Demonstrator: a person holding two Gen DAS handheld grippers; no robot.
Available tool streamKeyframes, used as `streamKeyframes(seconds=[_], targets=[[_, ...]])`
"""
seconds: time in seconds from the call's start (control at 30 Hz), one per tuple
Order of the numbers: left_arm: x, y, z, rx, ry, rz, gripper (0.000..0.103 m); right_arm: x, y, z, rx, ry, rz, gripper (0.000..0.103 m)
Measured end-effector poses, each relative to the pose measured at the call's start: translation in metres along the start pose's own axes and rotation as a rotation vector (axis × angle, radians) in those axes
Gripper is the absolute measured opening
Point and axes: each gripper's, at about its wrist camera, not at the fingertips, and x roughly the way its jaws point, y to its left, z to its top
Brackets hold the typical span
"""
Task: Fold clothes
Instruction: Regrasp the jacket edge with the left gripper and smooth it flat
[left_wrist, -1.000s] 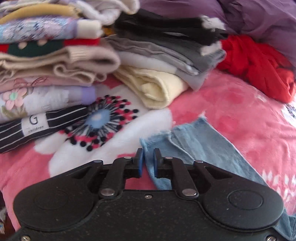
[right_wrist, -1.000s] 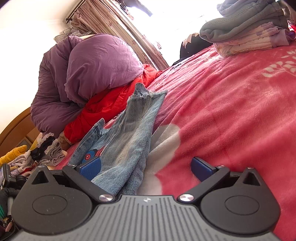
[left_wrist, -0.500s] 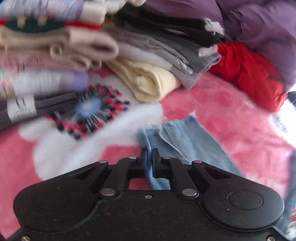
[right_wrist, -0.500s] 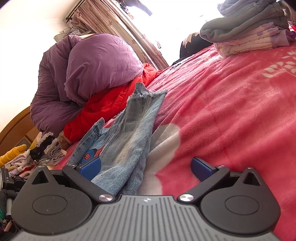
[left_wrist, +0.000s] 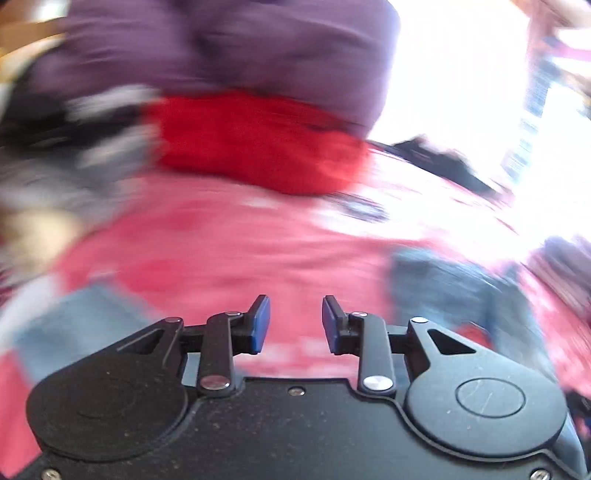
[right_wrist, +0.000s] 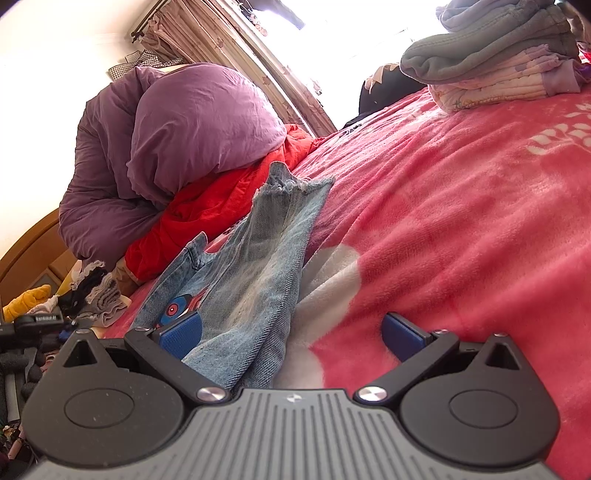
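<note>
A pair of light blue jeans (right_wrist: 258, 266) with a frayed hem lies stretched over the pink blanket (right_wrist: 461, 221). My right gripper (right_wrist: 291, 328) stands wide open low over the near end of the jeans. The denim lies beside its left pad (right_wrist: 181, 332), and the right pad hangs over bare blanket. The left wrist view is smeared by motion. There my left gripper (left_wrist: 295, 321) has its jaws opening, with nothing between them, over pink blanket (left_wrist: 240, 258). Blurred denim (left_wrist: 461, 295) shows to its right and at the lower left.
A purple duvet (right_wrist: 192, 133) is heaped on a red garment (right_wrist: 221, 206) at the head of the bed. Folded clothes (right_wrist: 498, 62) are stacked at the far right, and more folded piles (right_wrist: 96, 291) sit at the left. A curtained window glares behind.
My left gripper has let go of the jeans' hem, swung right toward the red garment and duvet, and parted its jaws. The right gripper and the jeans by it have stayed put.
</note>
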Motion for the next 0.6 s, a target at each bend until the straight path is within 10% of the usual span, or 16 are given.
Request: streamKeyframes(seconds=[0.37,0.4,0.6], targets=[[0.055,-0.049,-0.009,0.118,0.155,-0.169,0.026,0.0,-0.004,0.0,0.002,-0.003,0.007,0.103],[0.059,-0.045,-0.011,0.091,0.172,-0.164,0.008,0.0,-0.004,0.0,0.002,-0.004,0.007,0.103],[0.071,0.01,-0.015,-0.203,0.222,-0.064,0.006,0.0,-0.004,0.001,0.004,-0.005,0.01,0.103]])
